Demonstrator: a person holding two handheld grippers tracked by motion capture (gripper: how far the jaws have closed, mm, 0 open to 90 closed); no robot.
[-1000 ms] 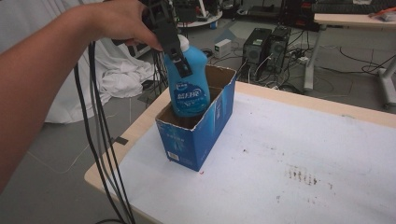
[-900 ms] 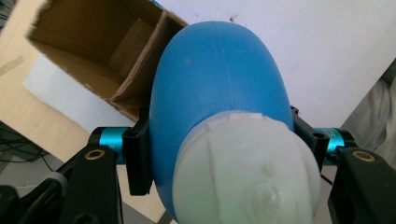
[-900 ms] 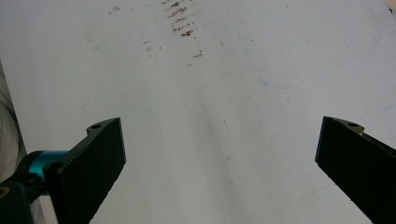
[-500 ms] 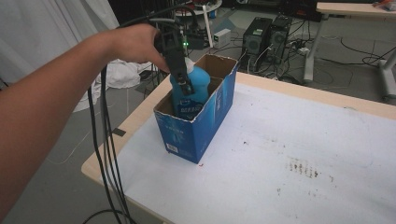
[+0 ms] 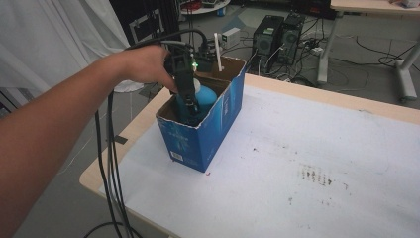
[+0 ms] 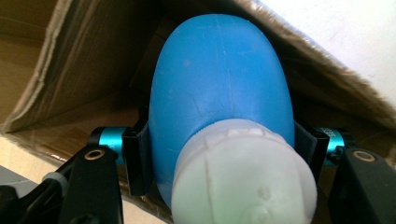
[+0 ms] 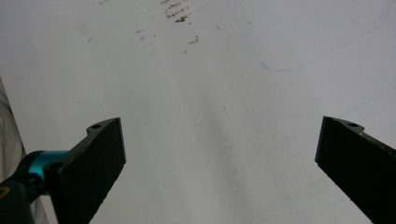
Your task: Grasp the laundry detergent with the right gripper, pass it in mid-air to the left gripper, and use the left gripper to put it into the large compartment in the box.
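Note:
A blue bottle with a white cap stands upright inside an open blue cardboard box near the table's left edge, most of its body below the rim. My left gripper reaches down into the box and is shut on the bottle's shoulder. In the left gripper view the black pads press both sides of the blue bottle just behind its white cap, with brown box walls around it. My right gripper hovers open over the bare white table top, nothing between its jaws.
The white table has dark smudges right of the box. Black cables hang from the left hand past the table's left edge. Computer towers, a white cloth and another table's leg stand on the floor beyond.
The left hand has lowered the blue bottle from above the box rim down into the box. The grip has stayed shut on it.

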